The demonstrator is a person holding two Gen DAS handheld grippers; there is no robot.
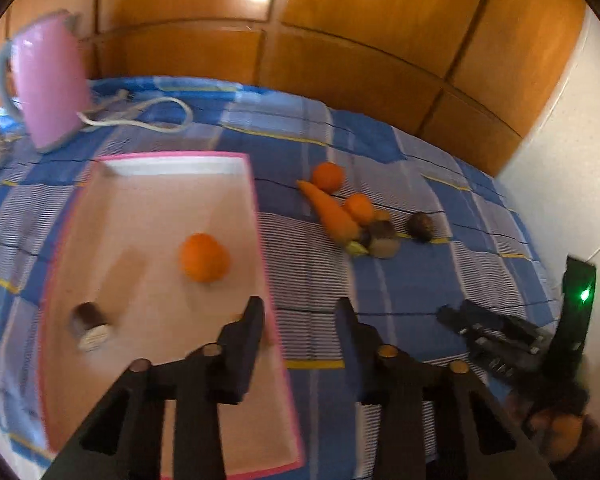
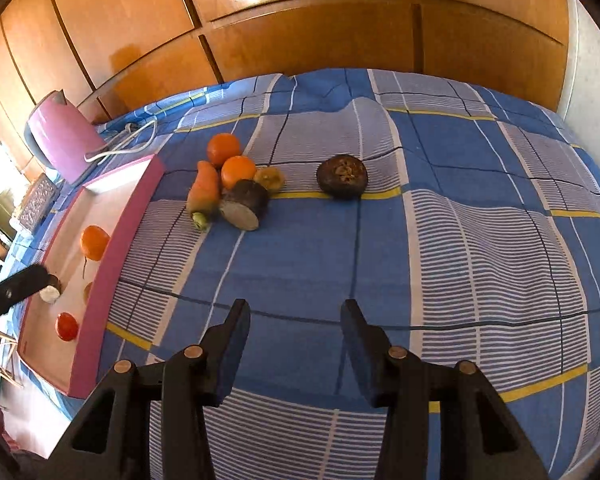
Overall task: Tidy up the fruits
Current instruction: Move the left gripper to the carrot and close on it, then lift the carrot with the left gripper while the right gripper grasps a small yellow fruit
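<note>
Fingers (image 2: 356, 344) apart above bare cloth (image 2: 380, 248)

A blue cloth (image 2: 380, 260) checked with white-striped panels and thin yellow and dark lines covers the surface, before glossy orange-brown wooden panels (image 2: 300, 40). The tray (image 1: 268, 264) has a pink rim and pale beige floor, holding 1 orange fruit (image 1: 203, 257), 1 red one (image 2: 67, 326) and a dark brown piece with a whitish cut face (image 1: 90, 326). The kettle (image 1: 52, 80) is pink with a white cord (image 1: 140, 114); the carrot (image 2: 203, 192) is orange with a green tip.
</note>
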